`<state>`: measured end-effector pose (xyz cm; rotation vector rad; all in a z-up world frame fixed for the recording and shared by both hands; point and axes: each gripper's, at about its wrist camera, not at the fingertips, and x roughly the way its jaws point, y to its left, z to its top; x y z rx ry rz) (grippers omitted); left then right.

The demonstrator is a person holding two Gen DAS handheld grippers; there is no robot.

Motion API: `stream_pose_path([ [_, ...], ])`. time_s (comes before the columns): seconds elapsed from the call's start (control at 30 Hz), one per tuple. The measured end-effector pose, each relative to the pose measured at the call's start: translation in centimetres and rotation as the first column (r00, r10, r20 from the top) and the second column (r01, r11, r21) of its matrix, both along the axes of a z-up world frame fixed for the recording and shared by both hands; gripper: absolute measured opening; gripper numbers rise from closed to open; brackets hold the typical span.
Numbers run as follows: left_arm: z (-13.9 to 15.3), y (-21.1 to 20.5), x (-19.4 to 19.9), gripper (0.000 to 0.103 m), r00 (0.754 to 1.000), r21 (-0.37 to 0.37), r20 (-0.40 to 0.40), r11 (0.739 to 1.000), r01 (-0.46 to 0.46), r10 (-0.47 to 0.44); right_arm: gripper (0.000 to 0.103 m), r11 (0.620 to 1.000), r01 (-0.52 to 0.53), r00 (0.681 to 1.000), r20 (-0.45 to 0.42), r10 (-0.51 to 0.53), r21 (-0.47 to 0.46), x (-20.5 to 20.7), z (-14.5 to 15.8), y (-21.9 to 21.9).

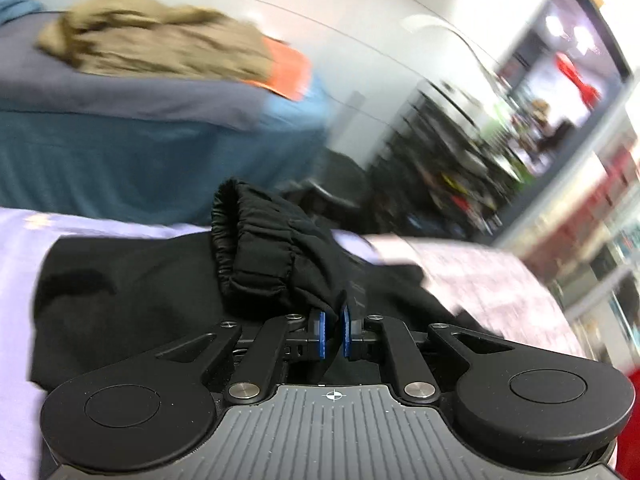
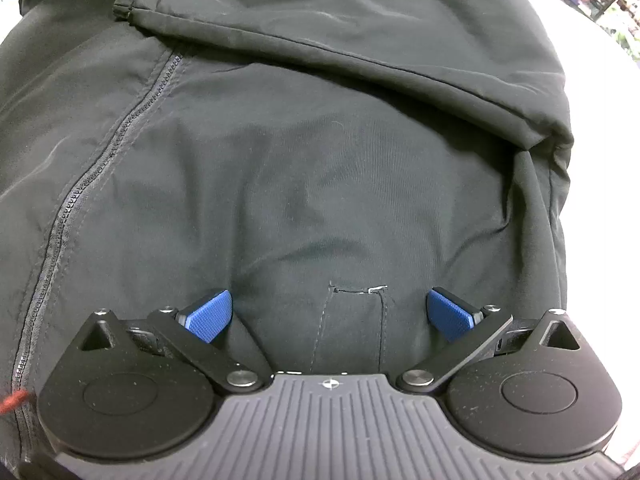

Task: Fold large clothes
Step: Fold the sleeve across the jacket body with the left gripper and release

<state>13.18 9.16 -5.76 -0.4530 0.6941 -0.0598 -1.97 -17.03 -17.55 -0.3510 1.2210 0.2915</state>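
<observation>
Left tongs [image 1: 333,334]: nearly closed, blue pads pinching a fold of the black sleeve [image 1: 276,256]; only a thin gap visible between the pads, fabric passing through it.
Sleeve: lifted above the rest of the garment, elastic cuff [image 1: 228,236] bunched and facing up and to the left, free of the surface.
Right tongs [image 2: 332,316]: spread wide, blue pads far apart, nothing clamped; fingertips [image 2: 210,314] resting against or just above the flat fabric, contact not certain.
Black jacket [image 2: 320,184]: spread flat, filling the right wrist view; zipper [image 2: 80,200] running down the left side; a second sleeve [image 2: 360,40] folded across the top, its gathered cuff at upper left.
Stitched rectangle [image 2: 356,292]: small sewn outline between the right tongs' pads.
Surface under jacket [image 1: 20,264]: pale lilac cover, showing at the left edge in the left wrist view.
Background: blurred; tan garment [image 1: 160,36] heaped on a blue-covered bed [image 1: 140,160].
</observation>
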Motion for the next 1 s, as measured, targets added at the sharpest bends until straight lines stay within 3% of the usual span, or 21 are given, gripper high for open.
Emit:
stream_pose_path([
  [0.1,-2.3,-4.5,1.0,0.043,0.995,0.005,-0.055,0.997,0.080,-0.079,0.103,1.000,-0.003,1.000,0.004,0.003,0.004,-0.2,-0.1,-0.4],
  [0.23,-5.4,-8.8,1.2,0.044,0.982,0.066,-0.137,0.988,0.139,-0.129,0.103,1.000,-0.004,1.000,0.009,0.004,0.005,0.0,-0.1,-0.4],
  [0.5,-6.6,-11.3,0.8,0.044,0.977,0.137,-0.156,0.976,0.168,-0.146,0.103,1.000,0.003,1.000,0.027,-0.003,0.009,-0.5,0.0,-0.6],
  [0.53,-6.9,-11.4,1.1,0.048,0.972,0.174,-0.184,0.969,0.177,-0.145,0.103,1.000,0.005,1.000,0.029,-0.005,0.008,-0.6,0.0,-0.6],
  [0.63,-8.7,-12.2,2.1,0.102,0.942,0.230,-0.301,0.948,0.221,-0.146,0.103,1.000,0.008,1.000,0.023,-0.008,0.004,-0.5,0.0,-0.5],
  [0.7,-9.5,-12.8,2.5,0.103,0.910,0.210,-0.372,0.938,0.276,-0.184,0.103,1.000,0.008,1.000,0.017,-0.008,0.003,-0.4,0.0,-0.5],
  [0.77,-9.5,-13.7,1.5,0.103,0.902,0.220,-0.345,0.912,0.345,-0.258,0.103,1.000,0.006,1.000,0.016,-0.006,0.003,-0.3,0.0,-0.5],
  [0.9,-7.6,-16.9,-1.4,0.103,0.893,0.347,-0.231,0.824,0.447,-0.387,0.103,1.000,0.009,1.000,0.020,-0.009,0.003,-0.2,0.0,-0.5],
  [0.97,-6.6,-18.1,-2.6,0.103,0.864,0.370,-0.143,0.784,0.499,-0.482,0.103,1.000,0.013,1.000,0.022,-0.013,0.002,-0.2,0.0,-0.4],
  [1.0,-6.2,-18.5,-2.9,0.103,0.847,0.356,-0.105,0.775,0.522,-0.521,0.103,1.000,0.015,1.000,0.023,-0.015,0.001,-0.2,0.0,-0.4],
])
